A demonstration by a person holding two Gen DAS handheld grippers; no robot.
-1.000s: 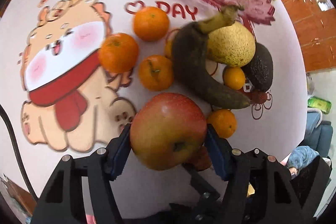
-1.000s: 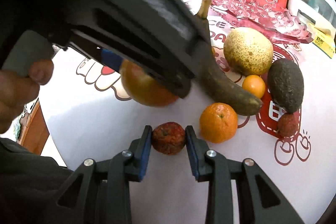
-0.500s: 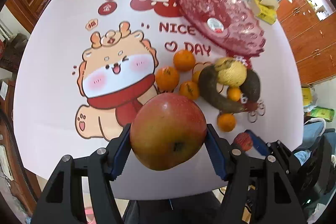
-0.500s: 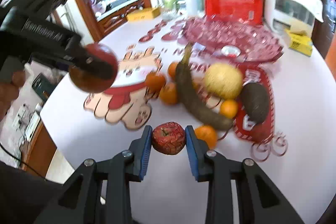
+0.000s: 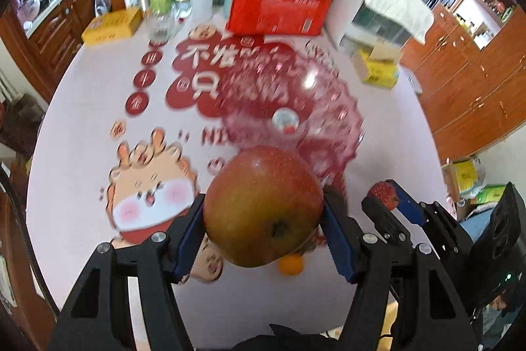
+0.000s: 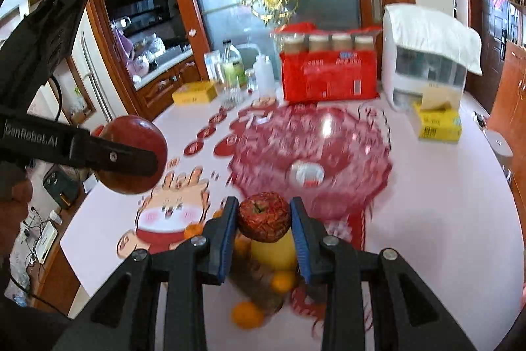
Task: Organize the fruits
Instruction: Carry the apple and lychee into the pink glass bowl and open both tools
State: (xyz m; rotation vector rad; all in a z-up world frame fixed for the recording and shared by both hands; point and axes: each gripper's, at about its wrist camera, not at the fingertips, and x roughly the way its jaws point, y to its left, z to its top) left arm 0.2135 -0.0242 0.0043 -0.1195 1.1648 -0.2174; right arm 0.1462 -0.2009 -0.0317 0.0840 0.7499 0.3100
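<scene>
My left gripper (image 5: 263, 213) is shut on a large red-green apple (image 5: 263, 206) and holds it high above the table; the apple also shows in the right wrist view (image 6: 131, 153). My right gripper (image 6: 264, 219) is shut on a small bumpy red fruit (image 6: 264, 216), seen too in the left wrist view (image 5: 383, 193). A pink glass fruit bowl (image 6: 312, 153) stands empty on the table ahead, also in the left wrist view (image 5: 296, 107). Small oranges (image 6: 246, 314), a yellow fruit (image 6: 273, 249) and a dark banana lie below my right gripper.
A red carton (image 6: 328, 74), a white appliance under a cloth (image 6: 427, 55), yellow boxes (image 6: 437, 124) and bottles (image 6: 233, 64) line the table's far edge. The white tablecloth carries a cartoon print (image 5: 148, 186). Wooden cabinets stand at the right (image 5: 476, 81).
Both grippers have risen with their fruit and tilted up toward the bowl. The fruit pile has dropped to the bottom of both views.
</scene>
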